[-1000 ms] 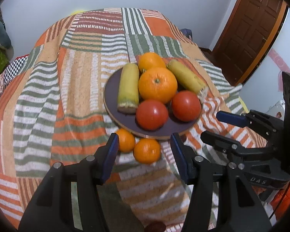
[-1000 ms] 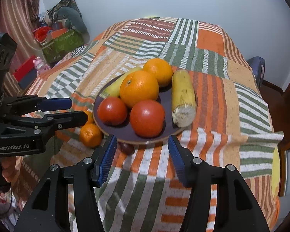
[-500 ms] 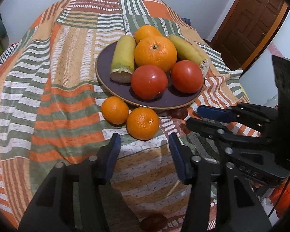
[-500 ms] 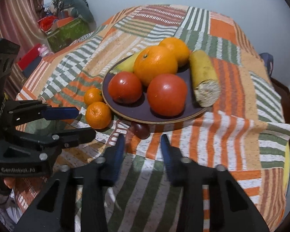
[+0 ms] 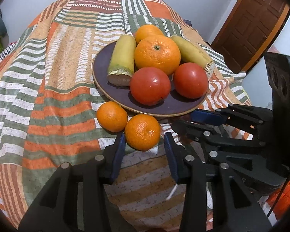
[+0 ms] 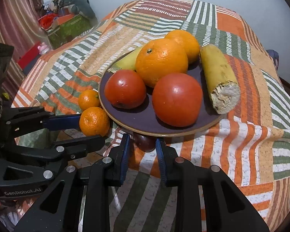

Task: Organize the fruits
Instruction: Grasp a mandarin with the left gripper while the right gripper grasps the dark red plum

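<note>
A dark purple plate (image 5: pixel 104 73) (image 6: pixel 137 119) holds two tomatoes (image 5: pixel 150 86), two oranges (image 5: pixel 157 54) and two yellow corn cobs (image 5: pixel 122 60). Two mandarins lie on the cloth beside its near rim. My left gripper (image 5: pixel 144 142) is open, its jaws either side of the nearer mandarin (image 5: pixel 142 132) (image 6: pixel 94 121), not visibly pressing it. The other mandarin (image 5: pixel 112 116) sits just left. My right gripper (image 6: pixel 142 142) is open, its jaws around a small dark red fruit (image 6: pixel 146 143) half under the plate's rim.
The table wears a striped patchwork cloth (image 5: pixel 48 77) that hangs over its edges. A brown door (image 5: pixel 251 19) stands at the right. Boxes and clutter (image 6: pixel 67 25) sit on the floor beyond the table's left side.
Both grippers have moved forward and down toward the plate. The left jaws now flank the nearer mandarin. The right jaws narrowed and now flank the dark red fruit.
</note>
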{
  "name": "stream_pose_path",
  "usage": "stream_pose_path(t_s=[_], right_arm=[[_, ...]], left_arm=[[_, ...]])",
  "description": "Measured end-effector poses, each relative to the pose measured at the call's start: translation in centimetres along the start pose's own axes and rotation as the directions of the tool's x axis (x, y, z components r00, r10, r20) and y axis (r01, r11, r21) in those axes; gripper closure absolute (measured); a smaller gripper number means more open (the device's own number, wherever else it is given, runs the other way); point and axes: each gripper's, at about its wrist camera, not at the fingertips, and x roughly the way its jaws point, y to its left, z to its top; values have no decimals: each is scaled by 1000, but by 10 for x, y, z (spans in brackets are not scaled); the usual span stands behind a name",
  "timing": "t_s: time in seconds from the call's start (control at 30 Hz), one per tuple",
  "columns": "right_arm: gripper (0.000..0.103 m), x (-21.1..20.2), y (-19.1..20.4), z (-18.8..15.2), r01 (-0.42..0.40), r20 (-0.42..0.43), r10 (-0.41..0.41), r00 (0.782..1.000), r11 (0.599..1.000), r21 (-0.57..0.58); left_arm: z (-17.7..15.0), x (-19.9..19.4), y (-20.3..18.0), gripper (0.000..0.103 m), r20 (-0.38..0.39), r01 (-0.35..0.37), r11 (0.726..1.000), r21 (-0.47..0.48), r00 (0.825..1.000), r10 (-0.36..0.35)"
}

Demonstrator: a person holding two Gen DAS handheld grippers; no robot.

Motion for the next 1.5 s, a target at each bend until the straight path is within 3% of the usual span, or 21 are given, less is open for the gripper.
stream_pose_path(t_s=[0.63, 0.77, 0.97, 1.37, 1.5], right_arm=[[89, -15, -7, -5, -22, 9, 21, 1000, 1000, 17], [88, -13, -7, -4, -4, -9, 4, 1000, 1000, 9], [78, -8, -11, 1, -24, -26, 25, 999, 999, 21], [79, 5, -4, 6, -28, -20, 28, 999, 1000, 10], [86, 1, -9, 3, -46, -14, 47, 999, 999, 14]], left_arm=[[-5, -20, 0, 67, 20, -12, 1000, -2, 1000, 12], [-6, -24, 0, 67, 23, -13, 1000, 3, 1000, 13], [-8, -24, 1, 67, 22, -22, 1000, 12, 1000, 21], [-8, -20, 9, 67, 23, -10, 1000, -17, 1000, 10], [-7, -21, 8, 67, 26, -14, 1000, -13, 1000, 14]])
